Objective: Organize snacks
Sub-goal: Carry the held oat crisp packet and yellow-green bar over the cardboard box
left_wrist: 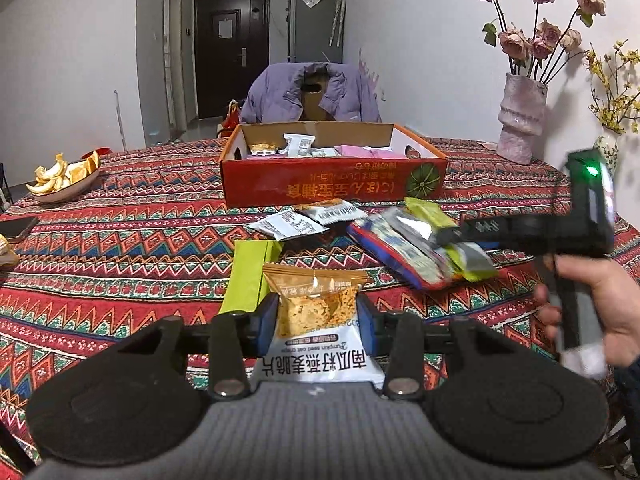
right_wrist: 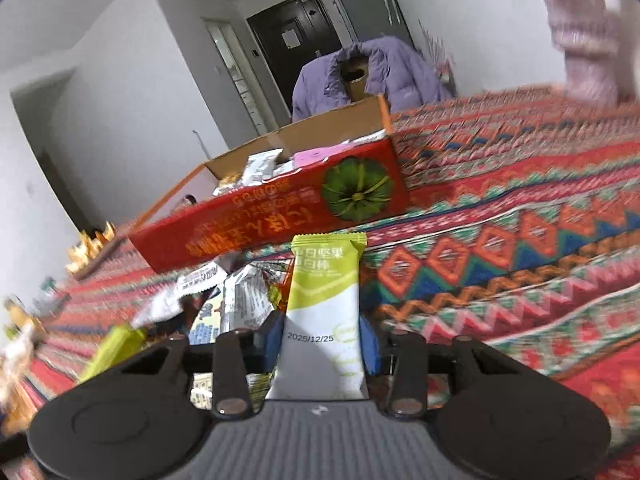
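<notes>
Left tool [left_wrist: 317, 317] pinches a crinkly oat-crisp packet [left_wrist: 318, 320] — right tool [right_wrist: 322, 340] grips a smooth green-white bar wrapper [right_wrist: 322, 312].

Black grippers [left_wrist: 318, 320], blue pads [left_wrist: 269, 322]; bare hand [left_wrist: 592, 312]

Ahead of me the red cardboard box [left_wrist: 334, 182] stands open-topped toward the far edge of the patterned tablecloth [left_wrist: 140, 240], so its inside is reachable from above. Loose white foil packets [left_wrist: 288, 224] and a blue-and-red wrapped pack [left_wrist: 400, 252] crowd the cloth just before its near wall. A green bar wrapper [left_wrist: 250, 276] lies nearer me. Bare cloth runs left toward the bowl of orange peel [left_wrist: 64, 180]; the pink ceramic vase [left_wrist: 520, 120] blocks the far right corner.
</notes>
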`<state>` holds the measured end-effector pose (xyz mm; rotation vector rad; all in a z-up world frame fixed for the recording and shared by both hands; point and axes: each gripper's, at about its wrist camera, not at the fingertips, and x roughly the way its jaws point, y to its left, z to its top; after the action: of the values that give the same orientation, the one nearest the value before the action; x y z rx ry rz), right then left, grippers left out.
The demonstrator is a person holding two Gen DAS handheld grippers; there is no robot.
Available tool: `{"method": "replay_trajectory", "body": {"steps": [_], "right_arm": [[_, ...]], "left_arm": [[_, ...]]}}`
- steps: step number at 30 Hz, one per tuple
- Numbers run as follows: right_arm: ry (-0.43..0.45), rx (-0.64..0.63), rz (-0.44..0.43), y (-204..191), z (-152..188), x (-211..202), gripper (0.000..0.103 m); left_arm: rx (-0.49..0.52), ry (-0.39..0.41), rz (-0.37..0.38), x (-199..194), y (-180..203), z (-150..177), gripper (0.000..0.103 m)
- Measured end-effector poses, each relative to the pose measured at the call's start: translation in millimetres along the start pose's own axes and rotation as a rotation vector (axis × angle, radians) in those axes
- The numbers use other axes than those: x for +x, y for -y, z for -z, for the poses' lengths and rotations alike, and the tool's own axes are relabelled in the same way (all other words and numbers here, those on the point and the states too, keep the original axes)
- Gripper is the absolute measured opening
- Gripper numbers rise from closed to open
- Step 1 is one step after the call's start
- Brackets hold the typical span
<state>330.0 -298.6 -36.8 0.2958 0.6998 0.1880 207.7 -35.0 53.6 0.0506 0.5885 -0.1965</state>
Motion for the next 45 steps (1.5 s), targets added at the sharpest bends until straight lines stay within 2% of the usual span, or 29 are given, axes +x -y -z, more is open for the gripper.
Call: {"method": "replay_trajectory", "body": {"steps": [4,6,7,10,12,16,21,25,31,38,45], "right_arm": [[-0.013,-0.028,-0.015,6,18,-34,0.045],[-0.021,-0.010,-0.025,11,28,-48,0.045],[-0.035,0.019,-0.038,15,35,-56,0.049],[-0.013,0.080,-0.067,23,42,-74,0.051],[0.023,0.073,-0.055,21,39,-80,0.051],[0.033,-0.039,0.044,6,25,-66,0.051],[-0.002,-0.140,0.108,-6,20,-36,0.050],[-0.011,-0.116,0.117,2,23,-32,0.042],[-0.034,-0.155,0.176,13,24,-44,0.039],[-0.003,-0.150,0.130,10,16,-68,0.035],[0.069,-0.176,0.035,-13,-33,-70,0.035]], "left_arm": [[0.001,0.006,0.005,-2,2,1,0.041],[0.003,0.005,0.012,-2,5,1,0.041],[0.005,0.005,0.016,-2,6,2,0.041],[0.011,0.001,0.028,1,10,2,0.041],[0.014,-0.002,0.034,4,12,1,0.041],[0.021,0.000,0.043,8,15,-3,0.041],[0.019,-0.005,0.031,14,11,-7,0.041],[0.005,-0.018,0.017,20,6,-9,0.041],[0.001,-0.030,0.031,30,4,-13,0.041],[-0.016,-0.026,0.069,45,-3,-32,0.041],[-0.034,0.006,0.079,75,-25,-78,0.041]]}}
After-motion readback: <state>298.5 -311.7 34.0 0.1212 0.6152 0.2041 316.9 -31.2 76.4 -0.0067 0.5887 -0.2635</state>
